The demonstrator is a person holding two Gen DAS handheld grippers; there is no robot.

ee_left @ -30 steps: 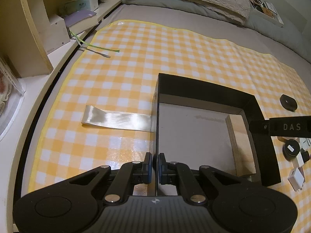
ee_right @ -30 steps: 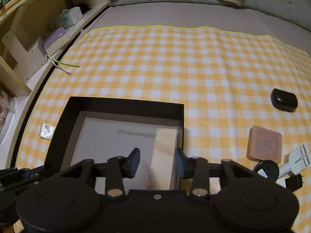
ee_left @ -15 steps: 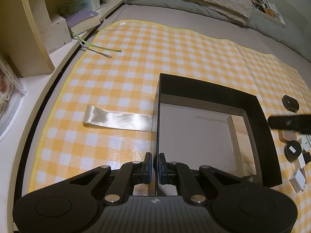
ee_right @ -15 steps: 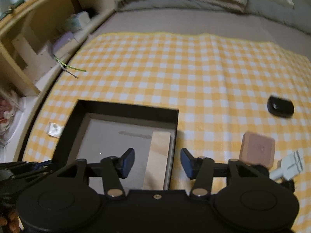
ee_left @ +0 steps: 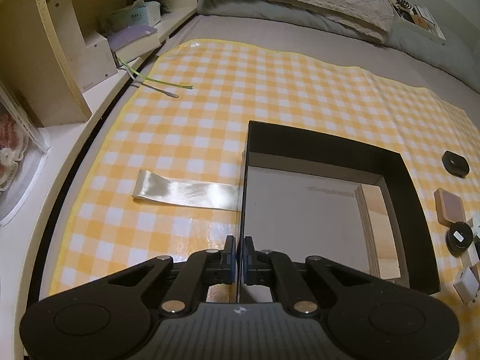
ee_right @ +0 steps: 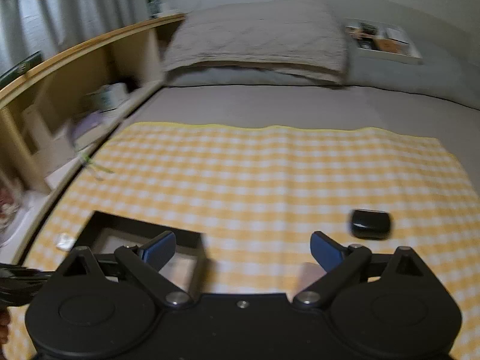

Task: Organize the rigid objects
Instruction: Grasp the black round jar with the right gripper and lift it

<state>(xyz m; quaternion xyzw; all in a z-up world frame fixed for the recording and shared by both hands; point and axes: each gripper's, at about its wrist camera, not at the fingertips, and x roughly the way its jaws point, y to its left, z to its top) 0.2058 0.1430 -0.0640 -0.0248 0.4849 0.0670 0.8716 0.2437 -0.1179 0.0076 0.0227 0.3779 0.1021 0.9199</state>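
Black box (ee_left: pixel 399 162), open-topped w/ grey floor, sits on checked cloth (ee_left: pixel 270 90); wood slab (ee_left: pixel 379 234) lies along its right wall, long axis running away from camera. Left gripper (ee_left: pixel 239 252) pinches box's near-left wall. Right gripper (ee_right: pixel 242 247) jaws just opened wide, nothing between.

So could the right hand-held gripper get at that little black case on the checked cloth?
Probably yes. The right hand-held gripper has just been opening, with nothing between its jaws, and the black case lies in the open on the cloth, slightly ahead and to its right.
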